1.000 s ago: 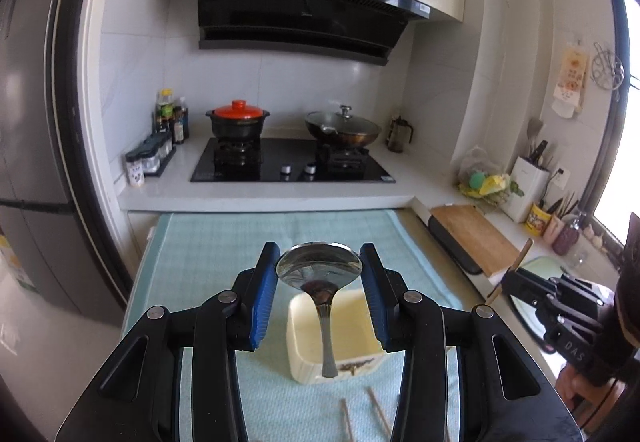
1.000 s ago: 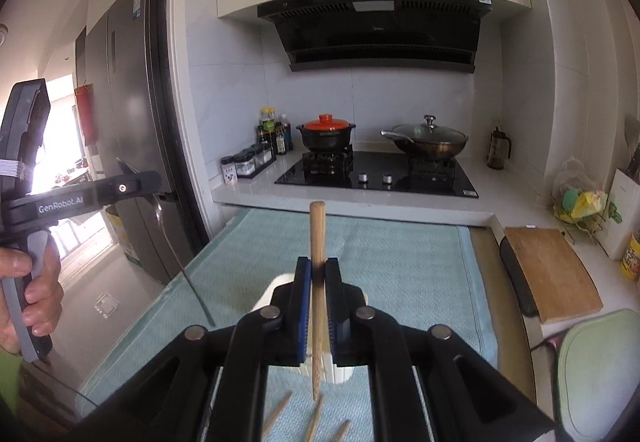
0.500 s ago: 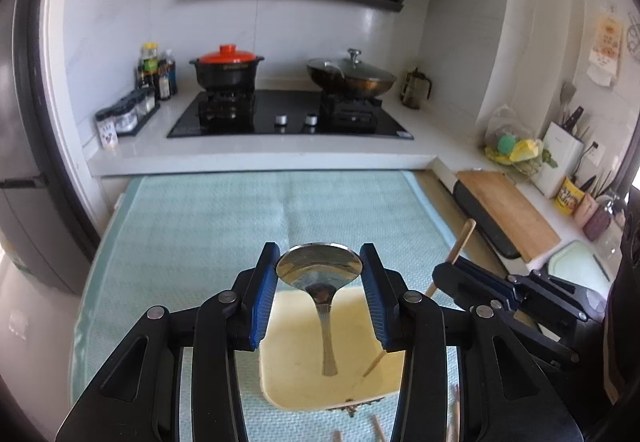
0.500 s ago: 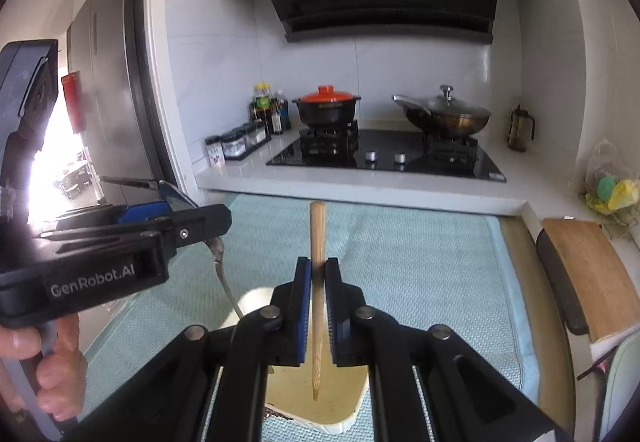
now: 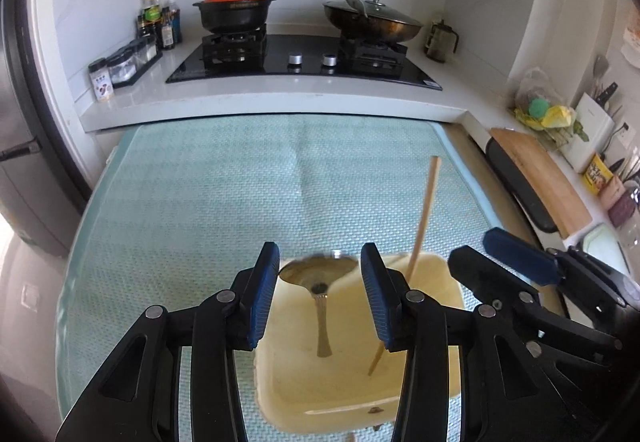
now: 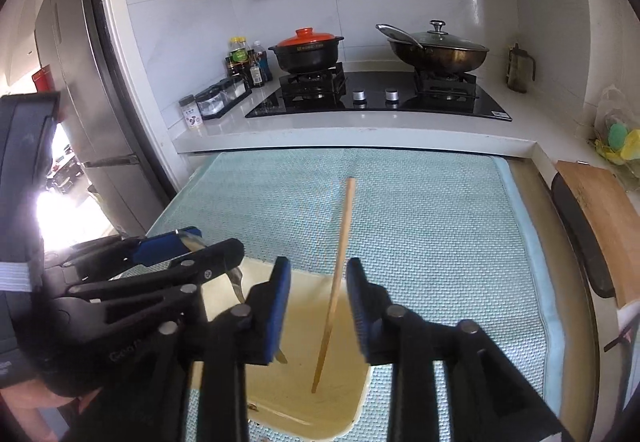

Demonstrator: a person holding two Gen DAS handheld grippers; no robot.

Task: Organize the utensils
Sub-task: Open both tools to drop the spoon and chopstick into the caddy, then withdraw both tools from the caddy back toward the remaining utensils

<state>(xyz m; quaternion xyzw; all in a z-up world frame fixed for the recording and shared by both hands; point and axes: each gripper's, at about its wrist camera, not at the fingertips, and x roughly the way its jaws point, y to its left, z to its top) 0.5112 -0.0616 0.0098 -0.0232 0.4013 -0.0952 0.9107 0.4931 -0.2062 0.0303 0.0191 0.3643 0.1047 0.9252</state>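
Observation:
A cream rectangular container (image 5: 340,394) sits on the teal mat right below both grippers. My left gripper (image 5: 320,248) hangs over its left half. Its jaws are opening, and the blurred metal spoon (image 5: 318,274) slips down between the blue pads, handle pointing into the container. My right gripper (image 6: 318,264) stands over the right half with its jaws opening wide. The wooden chopstick (image 6: 341,242) leans free between the pads, touching neither, with its tip on the container (image 6: 300,342) floor. Each gripper shows in the other's view: right gripper (image 5: 472,246), left gripper (image 6: 212,244).
The teal mat (image 5: 240,182) covers the worktop up to a white counter with a black hob (image 5: 304,58). A red-lidded pot (image 5: 234,10) and a wok (image 5: 372,22) sit on the hob. A wooden cutting board (image 5: 536,178) lies at the right, and a fridge (image 6: 80,102) stands at the left.
Both grippers came down and forward over the container. The right jaws went from shut on the chopstick to wide apart, and the chopstick tipped into the container. The left jaws widened slightly and the spoon sank.

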